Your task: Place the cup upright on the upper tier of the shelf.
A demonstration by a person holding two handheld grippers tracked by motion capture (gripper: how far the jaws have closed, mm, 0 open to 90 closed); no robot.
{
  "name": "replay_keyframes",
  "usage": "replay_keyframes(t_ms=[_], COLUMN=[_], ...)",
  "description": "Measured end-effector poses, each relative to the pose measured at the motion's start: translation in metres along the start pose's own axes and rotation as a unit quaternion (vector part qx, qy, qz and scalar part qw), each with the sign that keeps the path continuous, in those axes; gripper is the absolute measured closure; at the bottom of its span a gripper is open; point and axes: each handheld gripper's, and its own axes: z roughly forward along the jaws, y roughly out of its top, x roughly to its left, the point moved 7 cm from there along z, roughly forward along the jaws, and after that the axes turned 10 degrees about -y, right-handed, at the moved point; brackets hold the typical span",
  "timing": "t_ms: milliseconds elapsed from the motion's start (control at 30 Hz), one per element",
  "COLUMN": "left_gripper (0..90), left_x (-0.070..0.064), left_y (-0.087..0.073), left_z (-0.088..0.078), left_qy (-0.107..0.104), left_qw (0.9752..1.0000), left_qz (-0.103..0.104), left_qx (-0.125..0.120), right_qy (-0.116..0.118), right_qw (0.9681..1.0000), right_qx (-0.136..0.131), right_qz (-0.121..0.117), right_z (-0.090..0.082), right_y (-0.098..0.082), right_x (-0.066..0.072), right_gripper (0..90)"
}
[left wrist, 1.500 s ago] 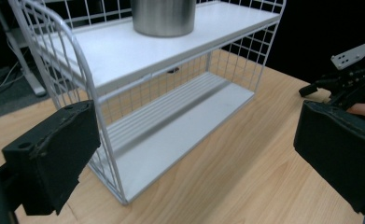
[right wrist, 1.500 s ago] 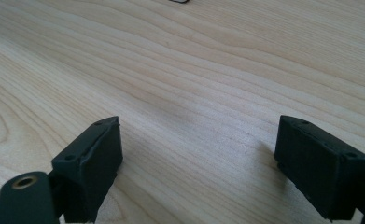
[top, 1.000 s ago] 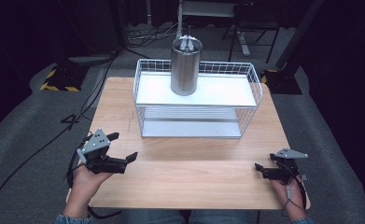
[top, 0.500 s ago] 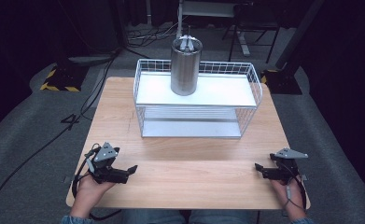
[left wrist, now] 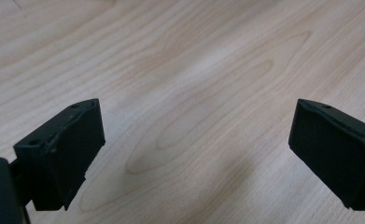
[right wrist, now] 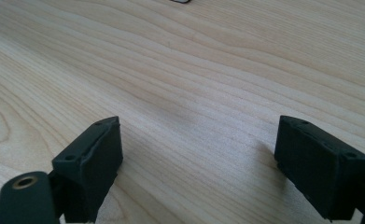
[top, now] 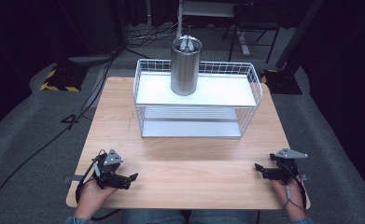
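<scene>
Left tool [top: 129, 181]: held low at the near left corner of the desk [top: 185, 158], its two black jaws spread, bare wood between them in the left gripper view [left wrist: 194, 154].
Right tool [top: 258, 171]: low at the near right corner, jaws apart with nothing between them, only wood grain in the right gripper view [right wrist: 199, 158].
Hands: left hand [top: 90, 196] and right hand [top: 290, 200] each grip a tool at the near edge.
Wire basket [top: 196, 106]: white, two-tiered, on the far half of the desk, well apart from both tools.
Steel cylinder [top: 186, 67]: upright on the basket's upper shelf, left of centre, with grey pieces poking out of its top.
</scene>
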Motion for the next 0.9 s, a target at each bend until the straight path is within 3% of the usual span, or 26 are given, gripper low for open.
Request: replay_keyframes(t_ms=[233,400,500,600,667,900], left_gripper=[3.8,3.3,0.8,0.0,0.0,0.4], left_x=[0.002,0.004,0.004,0.005,0.005,0.005], left_y=[-0.008,-0.014,-0.017,-0.019,-0.019,-0.02], left_z=[0.007,0.01,0.012,0.013,0.013,0.013], left_qy=[0.012,0.017,0.019,0.021,0.02,0.018], left_qw=[0.999,0.9982,0.9987,0.9997,0.9998,0.9998], left_qz=[0.001,-0.007,-0.004,0.006,0.009,0.006], left_qx=[0.042,0.057,0.047,0.012,0.003,0.002], right_qy=[0.0,0.0,0.0,0.0,0.0,0.0], right_qw=[1.0,1.0,1.0,1.0,1.0,1.0], right_qx=[0.0,0.0,0.0,0.0,0.0,0.0], right_qz=[0.0,0.0,-0.001,-0.001,-0.001,-0.001], right_z=[0.0,0.0,0.0,0.0,0.0,0.0], right_y=[0.0,0.0,0.0,0.0,0.0,0.0], right_x=[0.0,0.0,0.0,0.0,0.0,0.0], right_gripper=[15.5,15.5,15.5,15.5,15.5,15.6])
